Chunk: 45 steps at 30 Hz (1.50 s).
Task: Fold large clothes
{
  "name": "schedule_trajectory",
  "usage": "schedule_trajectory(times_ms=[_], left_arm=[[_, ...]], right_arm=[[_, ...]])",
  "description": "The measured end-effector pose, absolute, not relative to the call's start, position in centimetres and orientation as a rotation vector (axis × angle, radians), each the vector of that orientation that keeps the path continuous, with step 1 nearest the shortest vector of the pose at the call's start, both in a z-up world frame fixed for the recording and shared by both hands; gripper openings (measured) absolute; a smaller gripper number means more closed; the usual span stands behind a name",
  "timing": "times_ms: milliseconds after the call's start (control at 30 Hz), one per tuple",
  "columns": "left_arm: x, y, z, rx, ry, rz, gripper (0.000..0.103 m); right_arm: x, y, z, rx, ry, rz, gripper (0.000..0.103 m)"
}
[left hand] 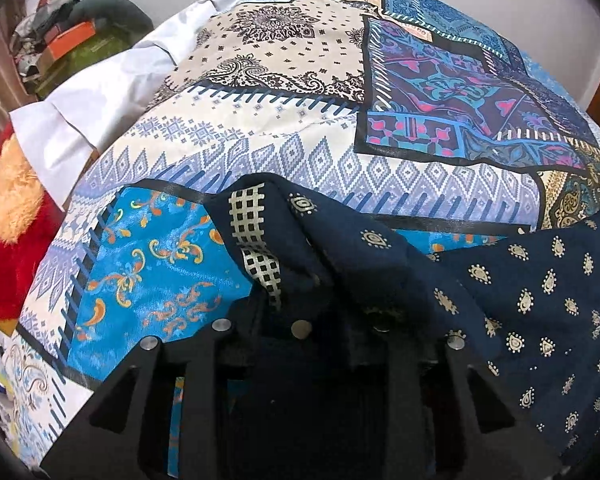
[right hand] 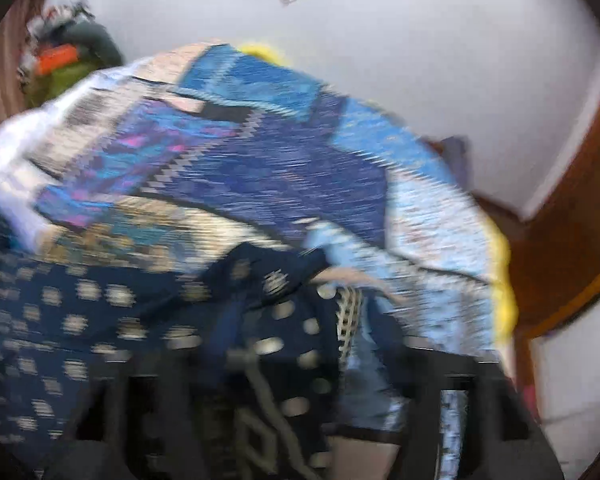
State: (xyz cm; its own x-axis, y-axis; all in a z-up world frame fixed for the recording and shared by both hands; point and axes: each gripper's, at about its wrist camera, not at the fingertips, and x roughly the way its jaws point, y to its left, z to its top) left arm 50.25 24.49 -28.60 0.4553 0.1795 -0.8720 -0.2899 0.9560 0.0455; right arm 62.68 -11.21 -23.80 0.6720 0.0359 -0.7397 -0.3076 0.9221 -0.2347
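Observation:
A navy garment with cream teardrop motifs (left hand: 540,292) lies bunched on a bed covered by a patchwork sheet (left hand: 284,148). In the left wrist view the cloth drapes over my left gripper (left hand: 300,300), which is shut on a fold with a cream checked trim (left hand: 256,236). The right wrist view is motion-blurred. There the navy garment (right hand: 100,320) is draped over my right gripper (right hand: 296,320), which looks shut on a bunch of it; the fingertips are hidden by cloth.
A white pillow (left hand: 112,92) and a red plush cushion (left hand: 8,248) lie at the bed's left. A cluttered pile with an orange box (left hand: 68,40) stands behind. A white wall (right hand: 420,60) and brown wooden frame (right hand: 572,208) are at right.

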Motion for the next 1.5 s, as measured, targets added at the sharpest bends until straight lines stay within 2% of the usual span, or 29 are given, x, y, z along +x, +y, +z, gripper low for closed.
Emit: schedule_trajectory(times_ms=[100,167,300,500,633,733,900,967,1200,1400,1500], left_arm=[[50.2,24.4,-28.5,-0.093,1.073,0.291,0.043],[49.9,24.4,-28.1,-0.069,1.087,0.308,0.058],[48.2,24.1,-26.6,-0.070,1.098,0.286,0.058],[43.3,21.3,-21.2,-0.065,1.012,0.221,0.061],[39.0,18.8,-16.7,-0.060,0.926,0.164,0.071],[35.7,17.1,-13.8,-0.046,0.862,0.118,0.079],[31.4,15.2,-11.4,-0.041,0.818,0.088,0.085],[29.5,15.1,-11.0,-0.050,0.812,0.099,0.094],[24.3,16.6,-12.9,-0.115,0.851,0.125,0.099],[20.8,18.7,-19.1,-0.199,0.997,0.158,0.099],[19.3,19.3,-23.0,-0.288,1.098,0.150,0.099]], right_arm=[[62.8,-12.9,-23.6,-0.318,0.861,0.183,0.083],[62.4,-13.8,-22.9,-0.293,0.880,0.168,0.087],[59.8,-15.2,-20.5,-0.278,0.886,0.158,0.089],[53.5,-16.2,-15.3,-0.239,0.856,0.250,0.096],[48.4,-16.3,-11.5,-0.224,0.784,0.305,0.103],[45.3,-16.5,-9.3,-0.188,0.758,0.346,0.103],[39.5,-16.8,-7.1,-0.133,0.758,0.434,0.103],[37.4,-17.1,-6.9,-0.118,0.764,0.451,0.103],[32.3,-19.5,-8.8,-0.039,0.854,0.492,0.103],[29.7,-21.8,-14.6,0.087,1.090,0.541,0.103],[28.3,-22.2,-16.6,0.091,1.147,0.537,0.103]])
